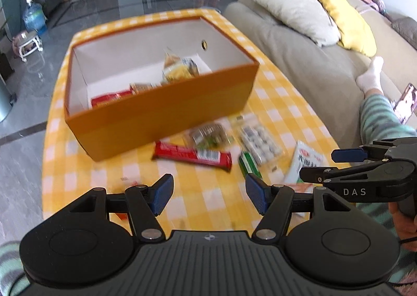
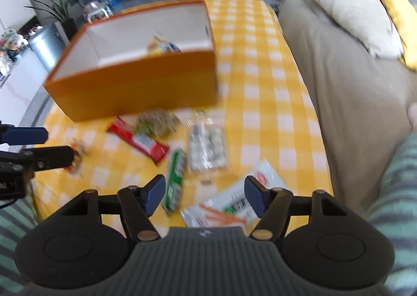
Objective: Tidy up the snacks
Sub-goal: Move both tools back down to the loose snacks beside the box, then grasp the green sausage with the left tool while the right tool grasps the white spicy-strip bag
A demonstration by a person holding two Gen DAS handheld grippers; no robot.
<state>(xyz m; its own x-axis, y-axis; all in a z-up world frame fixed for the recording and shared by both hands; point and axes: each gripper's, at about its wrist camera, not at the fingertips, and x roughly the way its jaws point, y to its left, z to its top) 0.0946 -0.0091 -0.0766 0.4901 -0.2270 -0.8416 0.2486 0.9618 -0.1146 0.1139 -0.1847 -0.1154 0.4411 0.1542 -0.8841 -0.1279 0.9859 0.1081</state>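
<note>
An orange box (image 1: pixel 161 113) (image 2: pixel 135 87) stands open on the yellow checked table (image 1: pixel 208 207), with a yellow bag (image 1: pixel 179 67) and a red packet (image 1: pixel 110 97) inside. In front of it lie a red bar (image 1: pixel 192 156) (image 2: pixel 140 140), a clear packet of greenish snack (image 1: pixel 208 135), a clear packet of white pieces (image 1: pixel 260 143) (image 2: pixel 207 150), a green packet (image 1: pixel 249 165) (image 2: pixel 176 178) and a white packet (image 1: pixel 305 163) (image 2: pixel 229 204). My left gripper (image 1: pixel 208 191) hovers open and empty near the red bar. My right gripper (image 2: pixel 204 193) is open above the green and white packets, holding nothing.
A small red-and-white packet (image 2: pixel 77 157) lies by the table's near left edge. A beige sofa (image 1: pixel 312 61) with white and yellow cushions runs along the right. A person's striped trouser leg (image 1: pixel 378 118), white sock and a phone (image 1: pixel 405 103) are on it.
</note>
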